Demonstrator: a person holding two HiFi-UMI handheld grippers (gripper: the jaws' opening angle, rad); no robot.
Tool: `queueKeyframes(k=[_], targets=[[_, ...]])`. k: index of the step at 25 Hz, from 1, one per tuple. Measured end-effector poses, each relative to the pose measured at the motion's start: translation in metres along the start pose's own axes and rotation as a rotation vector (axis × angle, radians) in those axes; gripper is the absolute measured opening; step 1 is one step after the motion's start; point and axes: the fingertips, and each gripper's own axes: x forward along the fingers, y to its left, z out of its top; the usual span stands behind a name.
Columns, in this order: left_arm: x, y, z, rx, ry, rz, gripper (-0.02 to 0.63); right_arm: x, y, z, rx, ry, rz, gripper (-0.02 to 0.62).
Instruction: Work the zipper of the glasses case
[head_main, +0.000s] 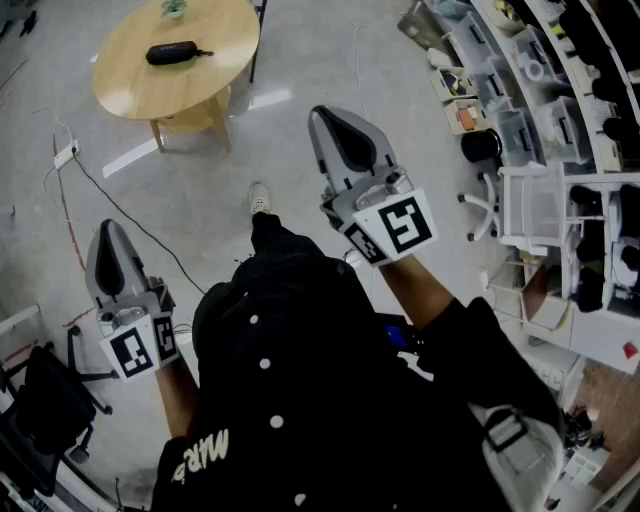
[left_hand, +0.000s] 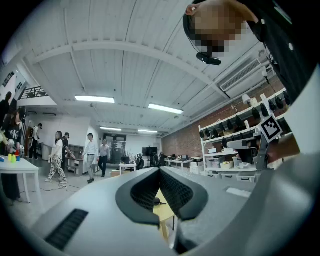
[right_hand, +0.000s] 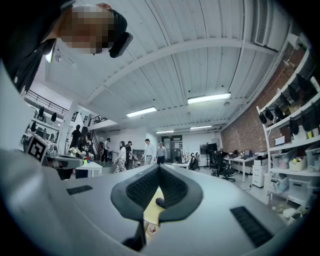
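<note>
Holds the left hand-held gripper (head_main: 108, 240) and the right hand-held gripper (head_main: 335, 135) out level in the air, each with jaws pressed together, nothing between them and nothing touched. Stands well apart from the round desk (head_main: 130, 85), with the glasses case (head_main: 172, 53) lying near its middle, clear of every edge. Faces bare floor (head_main: 330, 60) ahead, with shelves (head_main: 540, 120) crowding the right and a cable (head_main: 110, 200) trailing on the left.
</note>
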Motion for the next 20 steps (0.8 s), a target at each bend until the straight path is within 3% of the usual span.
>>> queueKeyframes(k=[10, 15, 17, 19, 20], targets=[[-0.002, -0.009, -0.003, 0.013, 0.008, 0.038, 0.005, -0.012, -0.012, 0.001, 0.036, -0.022, -0.011, -0.009], [0.005, -0.004, -0.009, 0.055, 0.03, 0.016, 0.008, -0.006, -0.011, -0.006, 0.053, -0.021, -0.011, -0.004], [0.007, -0.003, -0.009, 0.056, 0.035, 0.018, 0.1, -0.004, -0.009, -0.008, 0.05, -0.017, 0.007, 0.065], [0.008, 0.001, -0.01, 0.046, 0.035, 0.031, 0.214, -0.002, -0.007, -0.012, 0.056, -0.009, 0.028, 0.211], [0.009, 0.003, -0.011, 0.051, 0.027, 0.03, 0.24, -0.002, -0.007, -0.014, 0.056, -0.008, 0.032, 0.222]])
